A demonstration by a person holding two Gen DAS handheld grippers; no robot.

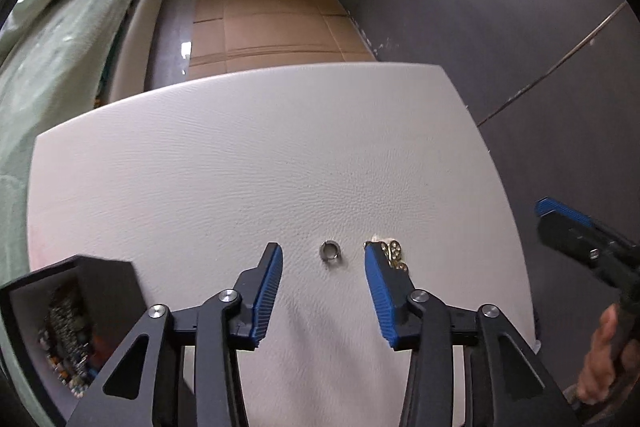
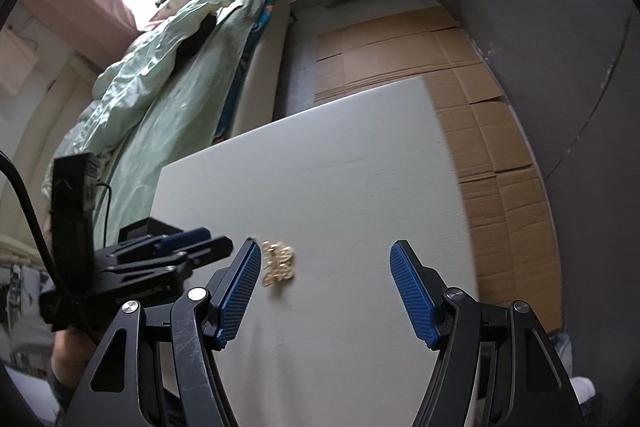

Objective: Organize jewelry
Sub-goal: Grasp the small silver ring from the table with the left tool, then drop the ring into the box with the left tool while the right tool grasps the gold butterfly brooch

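A small silver ring [image 1: 329, 251] lies on the white leather-textured table [image 1: 240, 167], between the tips of my open left gripper [image 1: 323, 254]. A gold chain piece [image 1: 394, 253] lies just behind the left gripper's right finger; it also shows in the right wrist view [image 2: 278, 263], near the left finger of my open, empty right gripper [image 2: 325, 249]. A black open jewelry box [image 1: 68, 323] with beaded pieces inside stands at the table's near left. The right gripper also shows at the right edge of the left wrist view [image 1: 560, 215]. The left gripper shows in the right wrist view [image 2: 188, 243].
A bed with a pale green quilt [image 2: 160, 75] runs along the left. Flattened cardboard [image 2: 460, 67] covers the floor beyond and right of the table. A dark grey wall [image 1: 500, 7] stands at the right.
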